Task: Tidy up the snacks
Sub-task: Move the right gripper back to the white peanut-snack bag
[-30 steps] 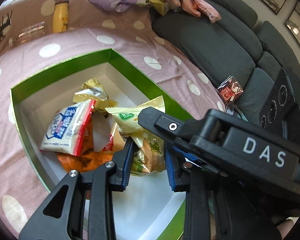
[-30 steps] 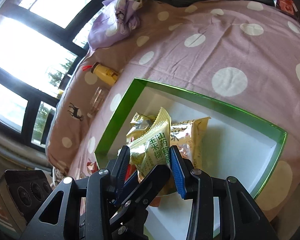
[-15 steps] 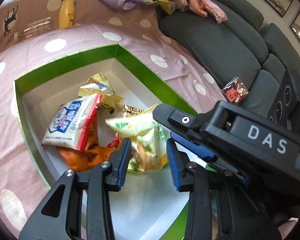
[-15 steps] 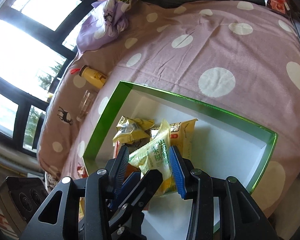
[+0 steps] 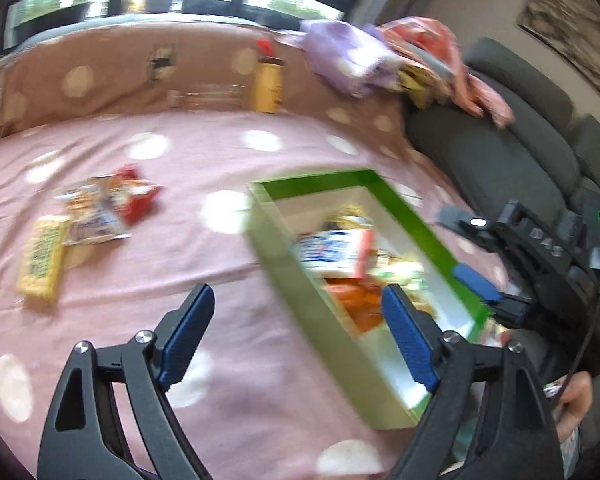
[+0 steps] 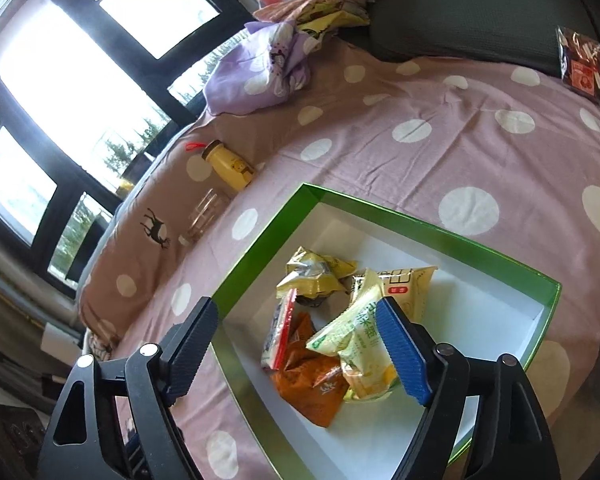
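Observation:
A green-rimmed box (image 6: 260, 248) with a white inside sits on the pink polka-dot cloth and holds several snack packets. A yellow-green packet (image 6: 352, 340) lies on top of an orange one (image 6: 312, 384) in the box. My right gripper (image 6: 300, 344) is open and empty above the box. My left gripper (image 5: 296, 332) is open and empty, over the box's left wall (image 5: 300, 280); this view is blurred. Loose snacks lie on the cloth to the left: a red and white pile (image 5: 108, 204) and a yellow bar (image 5: 42, 256).
A yellow bottle (image 6: 230, 164) and a clear glass (image 6: 206, 216) stand on the cloth behind the box. Crumpled clothes (image 6: 268, 68) lie at the back. A grey sofa (image 5: 500, 152) with a red packet (image 6: 582, 64) is at the right.
Both grippers opened and let go of the yellow-green packet, which now lies in the box. My left gripper swung left and up, bringing the loose snacks into view.

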Available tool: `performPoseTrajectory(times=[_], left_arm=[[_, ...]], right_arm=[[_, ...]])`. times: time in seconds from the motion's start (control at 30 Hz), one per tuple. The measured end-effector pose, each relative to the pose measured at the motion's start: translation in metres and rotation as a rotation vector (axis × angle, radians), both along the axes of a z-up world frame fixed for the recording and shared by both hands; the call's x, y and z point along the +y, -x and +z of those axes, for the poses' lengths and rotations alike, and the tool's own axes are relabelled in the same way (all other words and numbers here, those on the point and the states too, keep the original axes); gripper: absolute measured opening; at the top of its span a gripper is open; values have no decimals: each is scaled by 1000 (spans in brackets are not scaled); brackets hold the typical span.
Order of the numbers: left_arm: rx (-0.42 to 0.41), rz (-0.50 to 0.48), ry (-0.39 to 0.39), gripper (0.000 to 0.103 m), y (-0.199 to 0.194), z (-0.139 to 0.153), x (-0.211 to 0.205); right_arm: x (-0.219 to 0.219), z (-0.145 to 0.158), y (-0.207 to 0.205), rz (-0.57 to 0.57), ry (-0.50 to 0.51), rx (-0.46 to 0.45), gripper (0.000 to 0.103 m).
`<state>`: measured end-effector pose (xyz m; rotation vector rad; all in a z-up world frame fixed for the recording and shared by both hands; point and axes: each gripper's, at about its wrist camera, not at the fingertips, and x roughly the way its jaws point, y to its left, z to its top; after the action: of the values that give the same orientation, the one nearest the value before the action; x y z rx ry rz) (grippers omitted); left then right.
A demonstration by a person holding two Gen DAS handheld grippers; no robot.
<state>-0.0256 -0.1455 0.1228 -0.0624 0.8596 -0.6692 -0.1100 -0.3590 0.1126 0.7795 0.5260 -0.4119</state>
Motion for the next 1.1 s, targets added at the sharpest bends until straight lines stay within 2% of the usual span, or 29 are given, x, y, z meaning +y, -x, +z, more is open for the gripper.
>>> performPoseTrajectory(times=[0.1, 0.17, 0.2, 0.3, 0.47, 0.6, 0.7, 0.77, 0.87, 0.97, 1.1], left_arm=[[-27, 148, -73, 89, -1, -4, 38], [-22, 233, -84, 89, -2, -10, 65], [-12, 265, -78, 90, -2, -13, 80], [32, 360, -38, 101, -7, -25, 119], [104, 516, -19, 101, -25, -38, 163], [141, 585, -41, 101, -34, -45, 179], [152, 642, -92, 101, -40, -50, 191], [158, 670, -120, 101, -43, -53, 196], [172, 678, -119, 101, -45, -56, 202], [169, 677, -126, 101, -45, -56, 205], [169, 673, -141, 101, -46, -56, 204]], right_arm=[[17, 4, -9, 39, 48, 15, 86], [29, 6, -16, 72, 80, 27, 86], [35, 7, -19, 87, 91, 29, 87], [56, 9, -31, 146, 131, 40, 88], [97, 12, -54, 281, 185, 54, 88], [128, 6, -96, 480, 125, 75, 89], [153, -2, -140, 566, 105, 131, 89], [172, -12, -171, 594, 133, 187, 89], [204, -32, -210, 643, 219, 233, 89], [223, -55, -239, 684, 213, 264, 88], [231, -78, -254, 682, 227, 283, 77]])
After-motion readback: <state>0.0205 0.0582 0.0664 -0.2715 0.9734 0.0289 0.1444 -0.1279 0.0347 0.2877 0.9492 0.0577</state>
